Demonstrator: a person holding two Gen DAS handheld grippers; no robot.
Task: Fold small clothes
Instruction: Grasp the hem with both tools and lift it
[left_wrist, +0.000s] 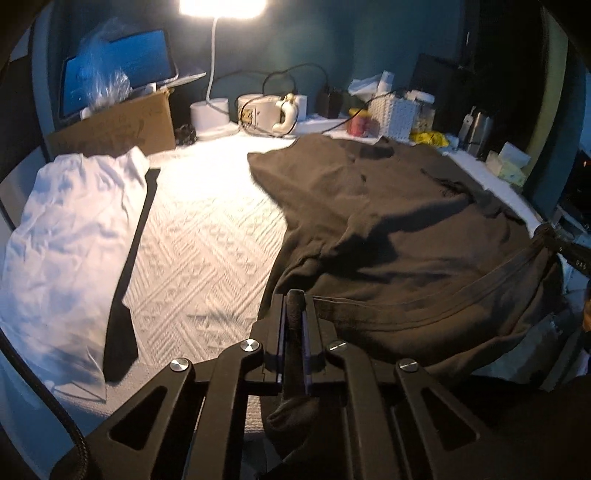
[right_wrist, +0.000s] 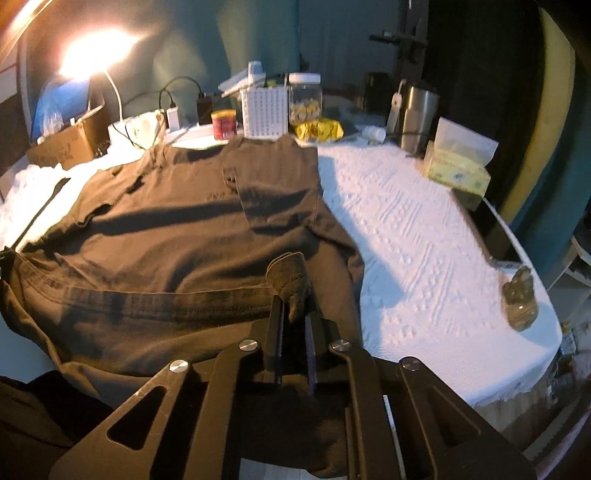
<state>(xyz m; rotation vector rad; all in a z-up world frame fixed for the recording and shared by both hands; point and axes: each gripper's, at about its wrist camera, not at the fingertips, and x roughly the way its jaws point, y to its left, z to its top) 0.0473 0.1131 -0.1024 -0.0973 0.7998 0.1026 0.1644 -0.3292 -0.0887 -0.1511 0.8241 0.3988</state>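
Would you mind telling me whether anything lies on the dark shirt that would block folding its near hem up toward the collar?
Nothing visible does. The left gripper and right gripper each pinch the hem of the dark shirt, whose upper surface is bare. The red tin and white basket stand just beyond the collar.

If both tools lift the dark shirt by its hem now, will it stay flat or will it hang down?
The dark shirt looks thin and soft, creased, bunched inside the right tool and the left tool, so it will probably sag between them. Its far end lies spread on the white cover and may drag.
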